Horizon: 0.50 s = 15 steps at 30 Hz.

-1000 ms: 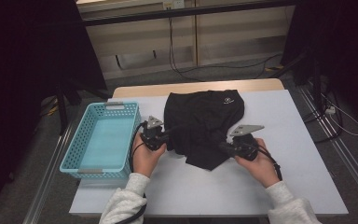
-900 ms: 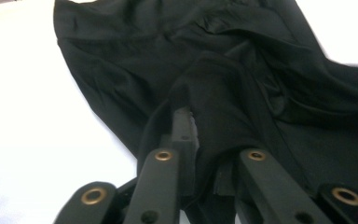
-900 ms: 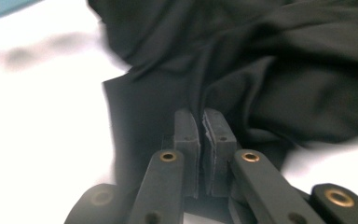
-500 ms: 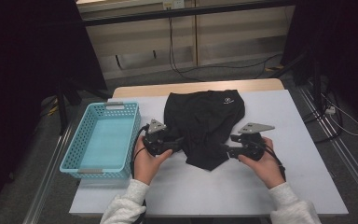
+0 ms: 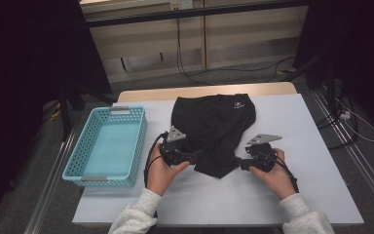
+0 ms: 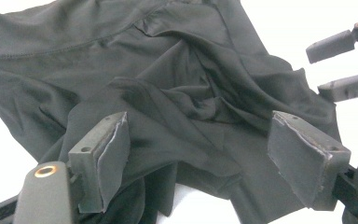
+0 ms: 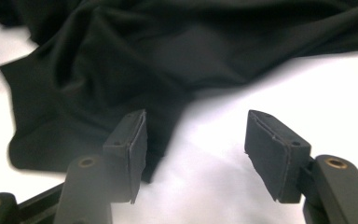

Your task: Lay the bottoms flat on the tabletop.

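Note:
A black garment (image 5: pixel 214 122) with a small white logo lies spread on the white table (image 5: pixel 321 146), its near end bunched into folds. My left gripper (image 5: pixel 197 157) points right at that bunched end. Its jaws stand open over the crumpled cloth (image 6: pixel 186 93) in the left gripper view (image 6: pixel 198 126). My right gripper (image 5: pixel 237 163) points left at the same end from the other side. It is open too (image 7: pixel 196 121), one jaw at the garment's edge (image 7: pixel 98 84) and the other over bare table. The right gripper's open jaws appear far off (image 6: pixel 340 65).
An empty teal basket (image 5: pixel 142 141) stands on the table's left part, close to my left hand. Cables trail from both grippers. Bare white table lies to the right and in front of the garment. Dark floor and a wall with cables are beyond.
Both grippers have come a little nearer to me and turned inward toward the garment's near end. The garment has kept its place.

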Available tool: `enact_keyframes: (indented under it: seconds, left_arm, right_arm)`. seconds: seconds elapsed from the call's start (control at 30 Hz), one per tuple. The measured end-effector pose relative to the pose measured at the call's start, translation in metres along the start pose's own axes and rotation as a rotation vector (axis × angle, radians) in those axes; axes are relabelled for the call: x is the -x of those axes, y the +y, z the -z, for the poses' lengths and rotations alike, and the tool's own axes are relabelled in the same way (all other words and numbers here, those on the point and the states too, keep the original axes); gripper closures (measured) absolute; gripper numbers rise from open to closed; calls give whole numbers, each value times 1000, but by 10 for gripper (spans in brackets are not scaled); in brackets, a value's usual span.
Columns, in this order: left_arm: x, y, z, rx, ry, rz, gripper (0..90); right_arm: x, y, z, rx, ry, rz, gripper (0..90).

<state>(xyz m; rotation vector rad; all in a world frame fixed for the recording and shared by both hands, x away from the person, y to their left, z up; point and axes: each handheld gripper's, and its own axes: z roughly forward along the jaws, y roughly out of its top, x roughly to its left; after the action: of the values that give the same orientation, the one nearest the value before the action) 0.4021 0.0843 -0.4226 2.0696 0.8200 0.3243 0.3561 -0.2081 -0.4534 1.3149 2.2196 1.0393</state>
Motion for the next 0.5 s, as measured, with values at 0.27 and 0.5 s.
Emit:
enact_keyframes:
  seconds: [0.27, 0.5]
  left_arm:
    - [8, 0, 3, -4, -38, -20, 228]
    - [23, -4, -7, -30, -95, -61, 256]
  right_arm:
    - [2, -1, 4, -20, -32, 26, 428]
    - [5, -6, 6, -33, -80, 22, 374]
